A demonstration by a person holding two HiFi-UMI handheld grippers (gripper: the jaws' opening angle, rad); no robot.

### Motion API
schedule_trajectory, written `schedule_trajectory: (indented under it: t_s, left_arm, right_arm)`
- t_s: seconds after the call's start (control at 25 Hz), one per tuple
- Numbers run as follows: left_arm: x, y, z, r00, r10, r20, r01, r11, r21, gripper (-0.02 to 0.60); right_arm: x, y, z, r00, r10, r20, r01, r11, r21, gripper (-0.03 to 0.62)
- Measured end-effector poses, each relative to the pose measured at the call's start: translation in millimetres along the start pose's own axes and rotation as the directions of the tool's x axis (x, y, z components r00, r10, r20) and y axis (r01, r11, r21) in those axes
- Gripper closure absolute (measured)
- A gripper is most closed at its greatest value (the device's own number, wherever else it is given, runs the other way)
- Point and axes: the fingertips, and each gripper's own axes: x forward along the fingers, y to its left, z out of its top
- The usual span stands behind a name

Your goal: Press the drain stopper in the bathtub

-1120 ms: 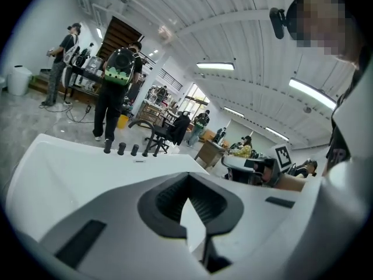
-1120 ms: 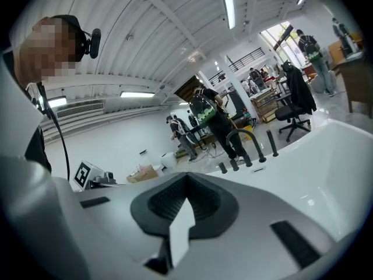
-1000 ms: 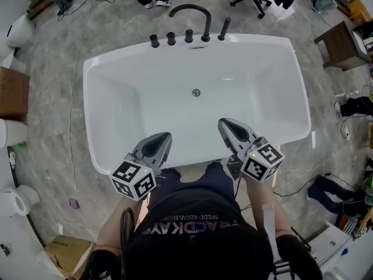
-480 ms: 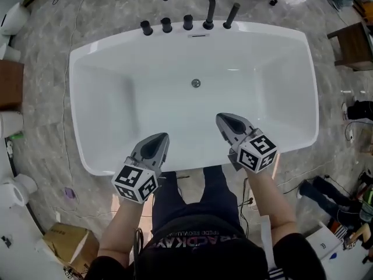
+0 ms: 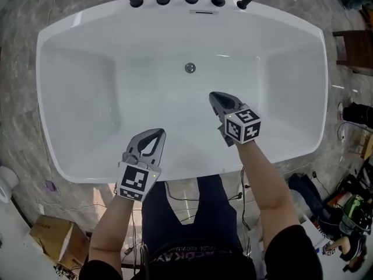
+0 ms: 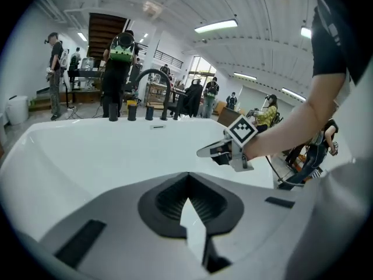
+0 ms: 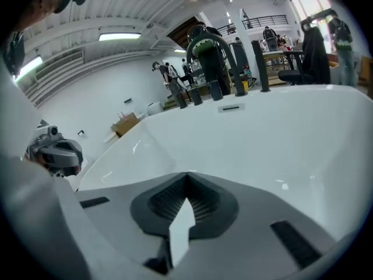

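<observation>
Right gripper [image 5: 214,95] and left gripper [image 5: 158,132] are pressed together, empty. Drain stopper [image 5: 190,67] sits ahead-left of the right tip; best pressed squarely from above.

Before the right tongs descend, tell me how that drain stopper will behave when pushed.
The drain stopper is a small disc seated in the bathtub floor, so it likely won't slide or roll, only sink straight down. Its shiny, metal-looking top may be slick: the shut right tongs could skid off unless centred.
</observation>
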Motion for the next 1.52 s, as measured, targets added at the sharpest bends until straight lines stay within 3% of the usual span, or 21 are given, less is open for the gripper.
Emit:
schedule_trajectory:
  t_s: [0.56,0.76,1.0,1.52]
  left_arm:
    - [44.0,23.4,-75.6,0.999,0.03,-0.035,-0.031,0.999,-0.021,0.575]
    - [52.7,30.9,-87.1,0.998,0.024,-0.056,-0.023,1.0,0.019,0.575]
    - [72.4,48.2,-96.7,0.998,0.032,-0.053,-0.032,0.999,0.008,0.575]
    - [119.8,64.3,-148.3,0.987,-0.008,-0.159,0.002,0.999,-0.037,0.575]
  right_arm:
    - [119.4,-88.6,-70.3,0.991,-0.091,-0.097,0.089,0.996,-0.021,0.583]
    - [158.8,-112.7,-87.3,0.986,-0.107,-0.13,0.105,0.994,-0.023,0.583]
    - [205.4,-133.7,-107.2,0.977,-0.109,-0.182,0.1,0.993,-0.055,0.583]
    - [281.2,-178.9,-132.3,0.962,-0.13,-0.239,0.11,0.989,-0.095,0.582]
